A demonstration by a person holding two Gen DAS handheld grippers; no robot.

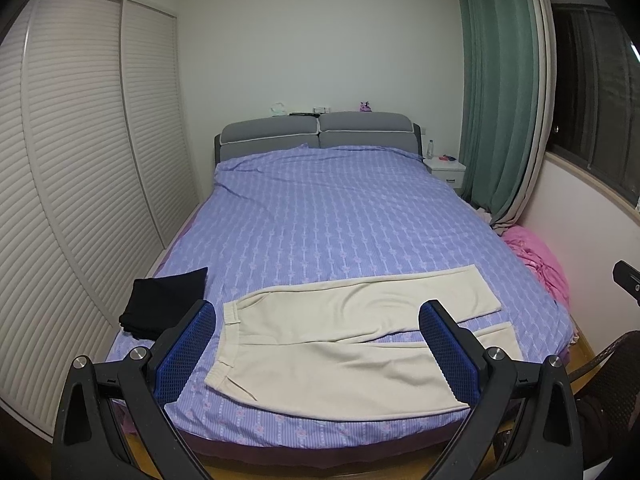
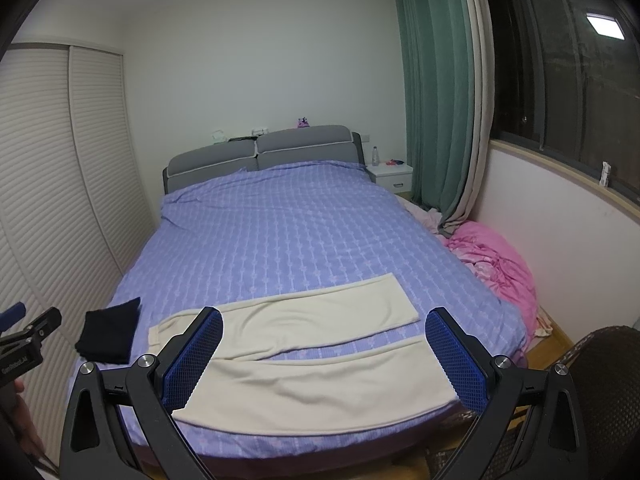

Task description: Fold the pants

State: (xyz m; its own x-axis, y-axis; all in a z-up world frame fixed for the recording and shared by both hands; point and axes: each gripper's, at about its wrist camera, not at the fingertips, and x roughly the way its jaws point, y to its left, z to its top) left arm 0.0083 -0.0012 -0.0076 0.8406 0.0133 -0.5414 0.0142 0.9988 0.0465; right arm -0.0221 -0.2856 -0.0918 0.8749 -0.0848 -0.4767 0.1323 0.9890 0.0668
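Observation:
Cream pants (image 1: 344, 336) (image 2: 304, 340) lie flat across the foot of the bed, waistband to the left, both legs stretching right with a strip of sheet showing between them. My left gripper (image 1: 318, 344) hovers open above the waist end, blue pads wide apart, holding nothing. The right gripper (image 2: 324, 350) is open too, held above the legs, nothing between its fingers. In the right wrist view the left gripper's tip (image 2: 24, 336) shows at the left edge; in the left wrist view the right gripper's tip (image 1: 628, 280) shows at the right edge.
A folded black garment (image 1: 166, 306) (image 2: 110, 330) lies on the purple patterned bedsheet (image 1: 340, 220) left of the pants. Louvered wardrobe doors (image 1: 80, 180) line the left side. A pink blanket heap (image 2: 496, 264), green curtain (image 2: 436, 100) and white nightstand (image 2: 394, 174) stand on the right. A wicker chair (image 2: 600, 380) is near right.

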